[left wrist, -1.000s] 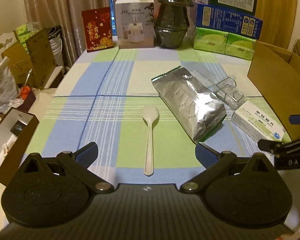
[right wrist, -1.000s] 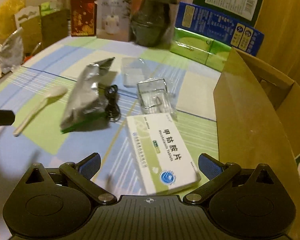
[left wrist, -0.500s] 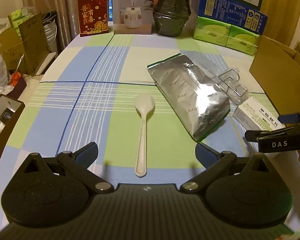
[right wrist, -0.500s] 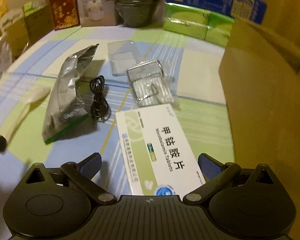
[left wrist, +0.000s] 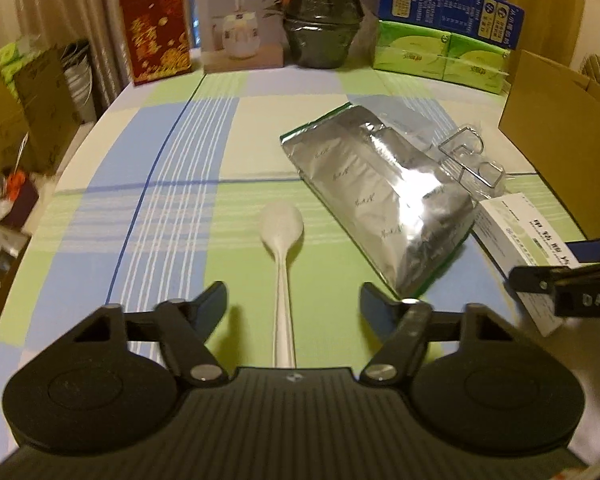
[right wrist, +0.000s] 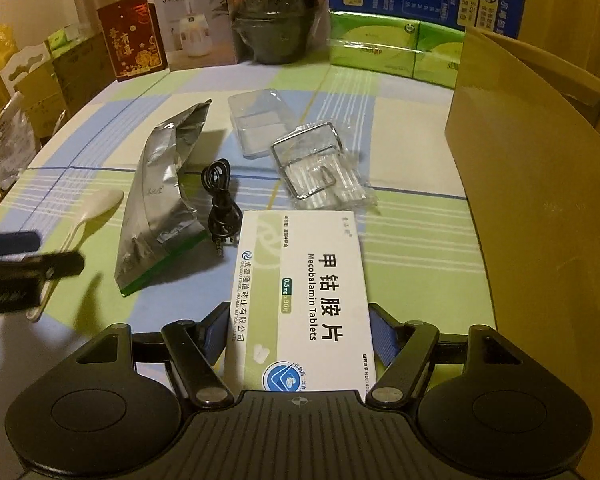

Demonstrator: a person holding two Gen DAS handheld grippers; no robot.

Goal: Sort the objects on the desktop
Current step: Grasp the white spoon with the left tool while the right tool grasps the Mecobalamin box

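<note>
A white plastic spoon [left wrist: 281, 240] lies on the checked tablecloth, its handle running between the fingers of my left gripper [left wrist: 293, 308], which is open around it with a gap on both sides. My right gripper [right wrist: 298, 332] has its pads against both long sides of a white and green tablet box [right wrist: 304, 292] lying flat on the table. The box also shows in the left wrist view [left wrist: 520, 248], the spoon in the right wrist view [right wrist: 88, 216]. A silver foil pouch [left wrist: 380, 200] lies between spoon and box.
A black coiled cable [right wrist: 220, 208], a clear plastic tray [right wrist: 260, 120] and a wire holder with clear packets [right wrist: 320, 168] lie beyond the box. An open cardboard box [right wrist: 532, 184] stands at the right. Boxes and a dark pot [left wrist: 320, 28] line the far edge.
Both grippers have moved forward and lower over their objects. The left fingers have narrowed around the spoon handle. The right fingers have closed in onto the sides of the tablet box.
</note>
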